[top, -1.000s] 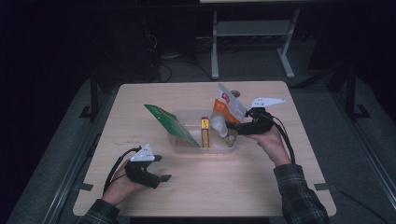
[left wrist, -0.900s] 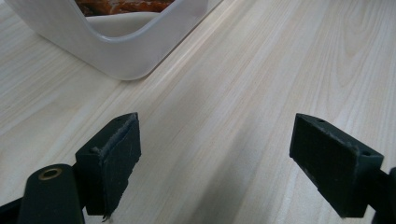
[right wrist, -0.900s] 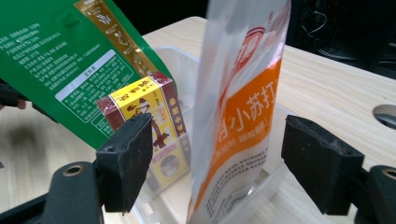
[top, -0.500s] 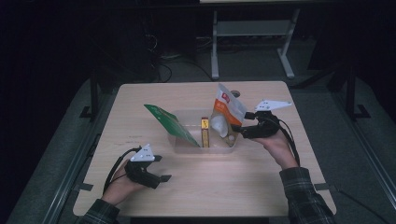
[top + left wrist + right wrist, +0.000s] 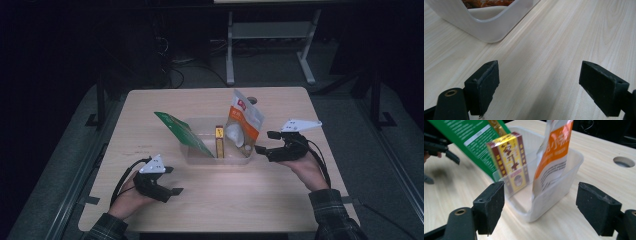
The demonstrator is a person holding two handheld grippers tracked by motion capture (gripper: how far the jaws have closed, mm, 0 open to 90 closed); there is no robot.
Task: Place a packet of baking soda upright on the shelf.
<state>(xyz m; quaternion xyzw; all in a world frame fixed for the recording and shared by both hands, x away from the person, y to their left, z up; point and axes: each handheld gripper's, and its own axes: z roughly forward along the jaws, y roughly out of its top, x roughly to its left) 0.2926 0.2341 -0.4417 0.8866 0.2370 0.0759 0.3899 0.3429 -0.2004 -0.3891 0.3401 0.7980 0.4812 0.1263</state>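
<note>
R hand-held gripper (image 5: 265, 142) open, jaws wide, nothing btwn them, not touching anything; it sits just beside the clear plastic tub (image 5: 554, 195), whose corner is straight ahead of its jaws. Orange-white pouch (image 5: 555, 152) stands in tub right in front of R hand-held gripper, yellow-red box (image 5: 510, 161) upright beyond, green packet (image 5: 466, 135) leaning furthest off. L hand-held gripper (image 5: 172, 181) also open, empty, low over the surface (image 5: 564, 37); tub corner ahead of it, apart.
</note>
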